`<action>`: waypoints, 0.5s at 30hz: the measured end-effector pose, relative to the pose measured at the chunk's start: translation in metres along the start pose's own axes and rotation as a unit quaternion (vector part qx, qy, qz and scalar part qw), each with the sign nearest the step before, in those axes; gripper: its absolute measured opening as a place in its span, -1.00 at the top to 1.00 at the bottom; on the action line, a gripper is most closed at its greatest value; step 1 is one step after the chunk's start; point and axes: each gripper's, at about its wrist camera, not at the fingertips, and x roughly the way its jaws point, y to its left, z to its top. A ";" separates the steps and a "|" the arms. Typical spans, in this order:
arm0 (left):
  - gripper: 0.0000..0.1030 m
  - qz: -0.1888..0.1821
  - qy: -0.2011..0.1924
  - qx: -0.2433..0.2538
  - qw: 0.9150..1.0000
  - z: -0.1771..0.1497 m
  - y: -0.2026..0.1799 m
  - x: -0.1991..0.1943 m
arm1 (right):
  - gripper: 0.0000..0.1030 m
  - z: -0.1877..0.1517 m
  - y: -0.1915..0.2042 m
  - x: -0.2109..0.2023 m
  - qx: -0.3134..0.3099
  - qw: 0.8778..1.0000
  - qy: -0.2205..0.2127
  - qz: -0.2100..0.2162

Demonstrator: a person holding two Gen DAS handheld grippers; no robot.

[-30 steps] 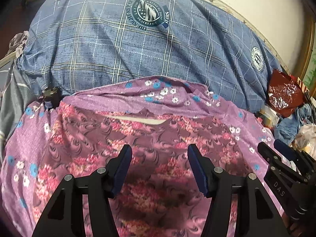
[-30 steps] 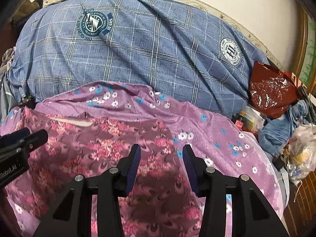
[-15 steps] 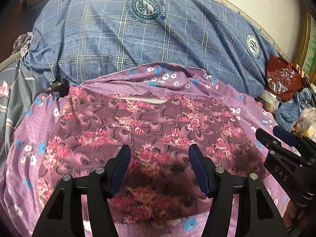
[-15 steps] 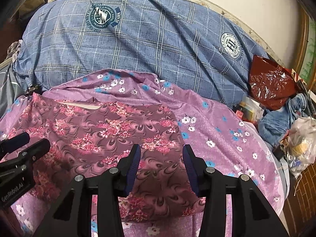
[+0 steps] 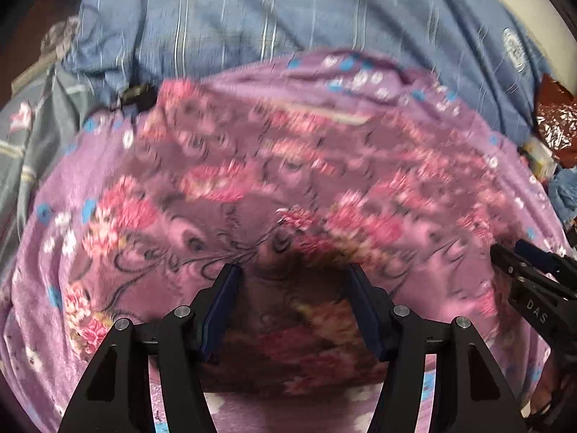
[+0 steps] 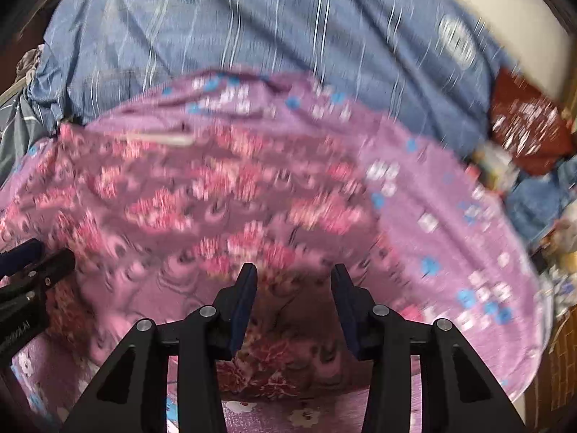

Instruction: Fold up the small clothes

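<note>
A maroon garment with pink flowers point(image 5: 252, 166) point(image 6: 216, 187) lies spread flat on a purple flowered sheet point(image 5: 54, 238) point(image 6: 450, 216). Both views are blurred by motion. My left gripper point(image 5: 292, 278) is open and hangs close over the garment's near part, left of the middle. My right gripper point(image 6: 294, 278) is over the near right part, and its jaws are closing with the cloth below and between them; the pads do not visibly press on it. Each gripper shows at the edge of the other's view: the right gripper point(image 5: 519, 259), the left gripper point(image 6: 36, 256). The near hem runs just under both sets of fingers.
A blue checked quilt point(image 5: 288, 11) point(image 6: 252, 36) is heaped behind the sheet. A red plastic bag point(image 5: 555, 126) point(image 6: 523, 122), blue cloth point(image 6: 533, 202) and small clutter sit at the right edge. Grey bedding point(image 5: 29, 144) lies at the left.
Both grippers have dropped toward the garment and tipped further down. The garment's near hem has come into view under the fingers. The right jaws stand slightly narrower.
</note>
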 end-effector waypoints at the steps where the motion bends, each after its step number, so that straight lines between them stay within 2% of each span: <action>1: -0.17 -0.002 0.003 0.006 1.000 -0.001 0.001 0.001 | 0.20 -0.002 -0.002 0.006 0.002 1.000 0.015 0.005; 4: -0.17 0.007 -0.001 0.054 0.999 -0.007 -0.003 -0.002 | 0.27 -0.002 -0.012 0.006 0.024 0.999 0.026 0.037; 6: -0.17 0.005 -0.004 0.070 0.998 -0.010 -0.003 -0.004 | 0.29 0.004 -0.017 -0.005 0.044 0.996 0.004 0.075; 9: -0.17 -0.021 -0.020 0.048 0.998 -0.006 0.006 -0.016 | 0.28 0.017 -0.011 -0.017 0.049 0.990 -0.026 0.132; 11: -0.17 -0.024 -0.040 0.029 0.998 -0.003 0.016 -0.027 | 0.28 0.026 0.001 -0.017 0.043 0.984 -0.028 0.173; 13: -0.17 -0.012 -0.058 0.012 0.998 0.002 0.028 -0.034 | 0.29 0.034 0.015 -0.014 0.035 0.979 -0.022 0.200; 15: -0.17 0.015 -0.062 -0.001 0.998 0.005 0.041 -0.034 | 0.30 0.042 0.033 -0.005 0.022 0.976 -0.014 0.217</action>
